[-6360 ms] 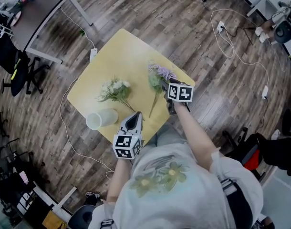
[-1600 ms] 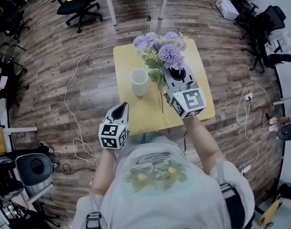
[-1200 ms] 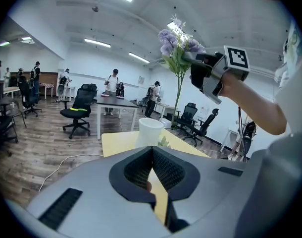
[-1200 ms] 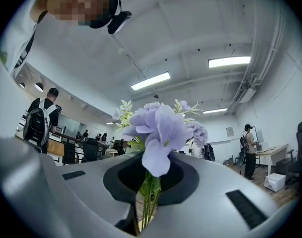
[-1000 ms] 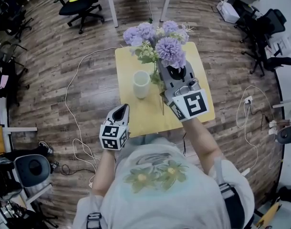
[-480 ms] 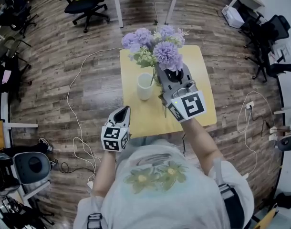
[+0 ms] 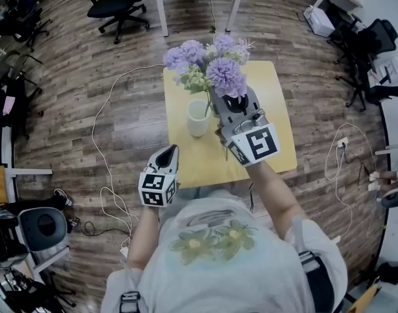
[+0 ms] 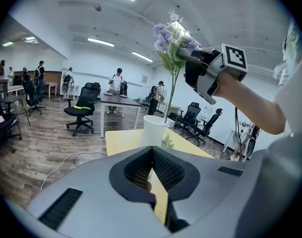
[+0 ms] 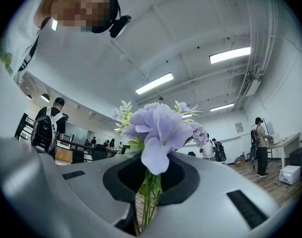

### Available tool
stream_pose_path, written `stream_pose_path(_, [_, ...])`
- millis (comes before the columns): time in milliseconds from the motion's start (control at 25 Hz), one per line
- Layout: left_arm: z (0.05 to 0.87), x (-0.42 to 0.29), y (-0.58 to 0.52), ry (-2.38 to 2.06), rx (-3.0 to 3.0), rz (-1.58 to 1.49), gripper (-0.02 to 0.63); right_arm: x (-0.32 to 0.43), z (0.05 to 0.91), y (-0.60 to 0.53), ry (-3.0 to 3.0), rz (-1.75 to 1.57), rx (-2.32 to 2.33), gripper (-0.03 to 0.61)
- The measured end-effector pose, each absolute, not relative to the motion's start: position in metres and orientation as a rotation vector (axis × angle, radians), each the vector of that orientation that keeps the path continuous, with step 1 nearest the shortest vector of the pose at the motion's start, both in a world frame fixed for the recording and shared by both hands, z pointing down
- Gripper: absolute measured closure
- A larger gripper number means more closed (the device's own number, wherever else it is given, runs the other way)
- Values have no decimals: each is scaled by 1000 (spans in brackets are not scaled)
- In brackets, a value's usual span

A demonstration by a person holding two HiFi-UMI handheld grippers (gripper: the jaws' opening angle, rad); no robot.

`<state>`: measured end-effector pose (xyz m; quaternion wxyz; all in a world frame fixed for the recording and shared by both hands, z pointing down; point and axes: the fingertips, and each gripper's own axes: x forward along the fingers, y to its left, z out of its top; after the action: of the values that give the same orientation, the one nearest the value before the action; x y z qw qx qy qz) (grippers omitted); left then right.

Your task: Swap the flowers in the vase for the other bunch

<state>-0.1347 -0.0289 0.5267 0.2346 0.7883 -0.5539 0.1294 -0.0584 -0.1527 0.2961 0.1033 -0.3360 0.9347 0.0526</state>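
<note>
R claw [image 9: 149, 190] is pinching the green stems of the purple flowers [image 9: 158, 133], jaws pressed in on them, blooms fanning out past the tips. In the head view the bunch hangs over the far half of the yellow worktop [image 7: 186, 155], heads toward 12 o'clock, w/ the white vase [image 7: 199, 117] upright just below, at abt 10 o'clock from the claw. L claw [image 8: 151, 151] is pressed together, nothing in it, low at 7 o'clock off the vase near the worktop's front edge, well apart from it. Risks, as I judge: vase is unheld and prob. light, so a stem catching the rim on the way down could tip it. Stems also look splayed, so one may slip outside the mouth. Head view gives the layout but blooms hide the stem ends. L claw view shows from the side a long stem dropping to the vase rim, though in or behind, can't tell. R claw view alone shows the grip itself.
</note>
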Motion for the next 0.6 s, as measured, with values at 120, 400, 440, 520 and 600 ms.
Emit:
stream_pose_path(120, [526, -134, -31, -1519, 2163, 357, 595, -59, 308, -156, 2788, 131, -1004, 522])
stream_pose_path(400, [532, -135, -33, -1515, 2158, 367, 595, -65, 335, -156, 2867, 69, -1003, 522])
stream_pose_path(440, [533, -135, -32, -1514, 2159, 367, 595, -66, 339, -154, 2879, 63, -1003, 522])
stream_pose_path(520, [534, -133, -31, -1511, 2161, 368, 595, -67, 345, -151, 2899, 43, -1000, 522])
stream_pose_path(600, [533, -133, -32, -1510, 2162, 371, 595, -68, 350, -151, 2920, 23, -993, 522])
